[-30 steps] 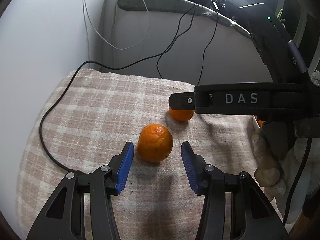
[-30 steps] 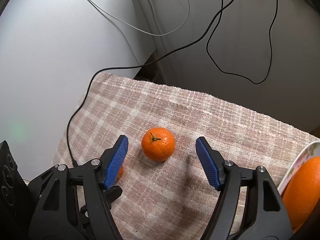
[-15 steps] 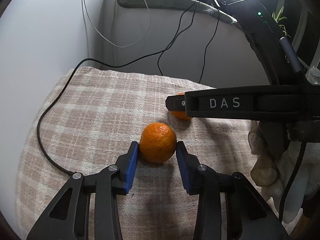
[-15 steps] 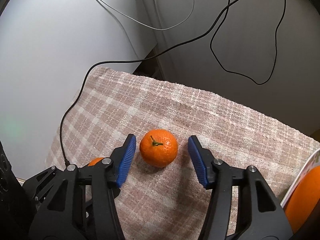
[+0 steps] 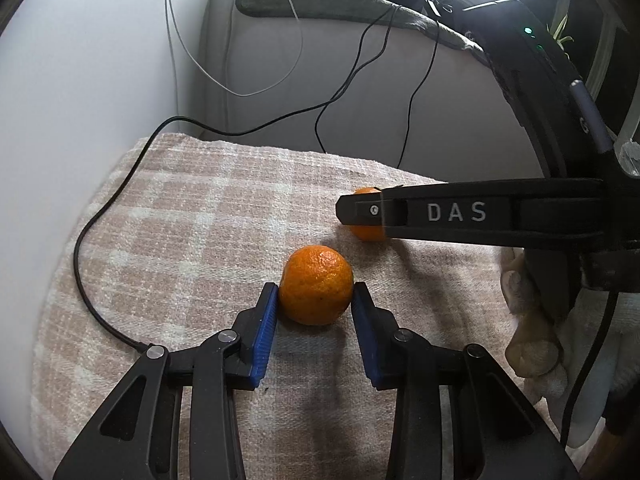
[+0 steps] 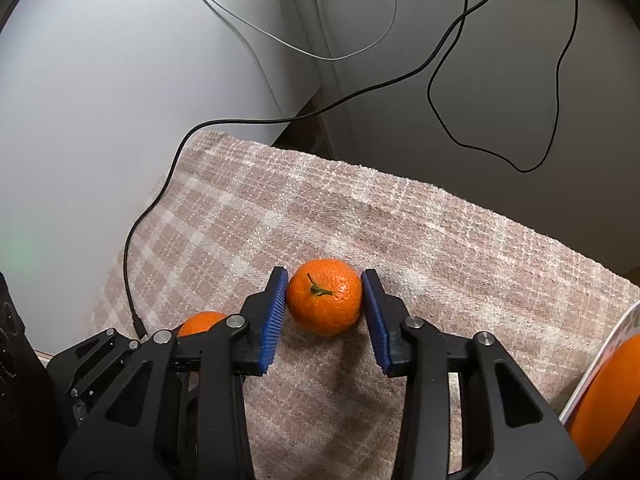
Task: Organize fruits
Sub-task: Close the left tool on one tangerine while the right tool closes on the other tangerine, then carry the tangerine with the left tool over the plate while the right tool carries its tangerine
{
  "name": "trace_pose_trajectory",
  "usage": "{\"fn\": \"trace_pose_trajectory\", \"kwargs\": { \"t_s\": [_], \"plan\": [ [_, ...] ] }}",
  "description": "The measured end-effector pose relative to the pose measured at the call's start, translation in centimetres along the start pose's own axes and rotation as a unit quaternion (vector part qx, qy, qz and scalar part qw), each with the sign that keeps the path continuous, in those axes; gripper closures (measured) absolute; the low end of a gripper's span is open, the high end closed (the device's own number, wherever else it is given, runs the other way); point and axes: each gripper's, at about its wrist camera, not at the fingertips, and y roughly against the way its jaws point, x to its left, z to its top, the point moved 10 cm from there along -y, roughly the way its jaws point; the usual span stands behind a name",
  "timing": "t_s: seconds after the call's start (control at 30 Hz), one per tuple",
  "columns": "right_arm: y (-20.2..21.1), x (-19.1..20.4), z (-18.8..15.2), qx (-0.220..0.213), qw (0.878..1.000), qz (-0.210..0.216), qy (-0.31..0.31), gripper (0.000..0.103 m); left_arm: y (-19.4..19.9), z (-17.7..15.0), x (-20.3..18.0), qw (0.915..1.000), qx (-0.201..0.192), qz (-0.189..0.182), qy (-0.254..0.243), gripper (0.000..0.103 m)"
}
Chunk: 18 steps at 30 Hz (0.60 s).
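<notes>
Mandarins, two small round orange ones with dimpled skin, sit on a pink-and-cream checked woven cloth point(image 5: 192, 216), each pinched by a claw. The first mandarin point(image 5: 316, 285) lies between the blue ribbed pads point(image 5: 266, 332) of the left gripper point(image 5: 314, 300), both pads pressing its sides; its stalk end is out of sight in this view. The second mandarin point(image 6: 325, 297) sits between the blue pads of the right gripper point(image 6: 325, 292), which are closing onto it and already meet its skin on both sides (a green stalk shows on top).

Only the right wrist view shows that stalk, plus a white patterned plate rim point(image 6: 600, 364) at the claw's far right with a larger orange fruit point(image 6: 608, 392) on it. It also catches the first mandarin point(image 6: 200, 322) peeking behind its left finger. Only the left wrist view shows the right gripper's black side bar lettered "DAS" point(image 5: 456, 212), crossing beyond and to the right of the left claw and hiding most of the second mandarin point(image 5: 366, 232).

A black cable point(image 5: 92, 240) trails over the cloth's left edge.
</notes>
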Motion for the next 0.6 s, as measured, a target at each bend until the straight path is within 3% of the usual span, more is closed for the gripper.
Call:
{"fn": "trace_pose_trajectory", "kwargs": {
  "t_s": [0.6],
  "plan": [
    [5.2, -0.3, -0.8, -0.032, 0.999, 0.038, -0.010, 0.064, 2.7, -0.4, -0.6, 0.9999, -0.011, -0.003, 0.000, 0.068]
  ]
}}
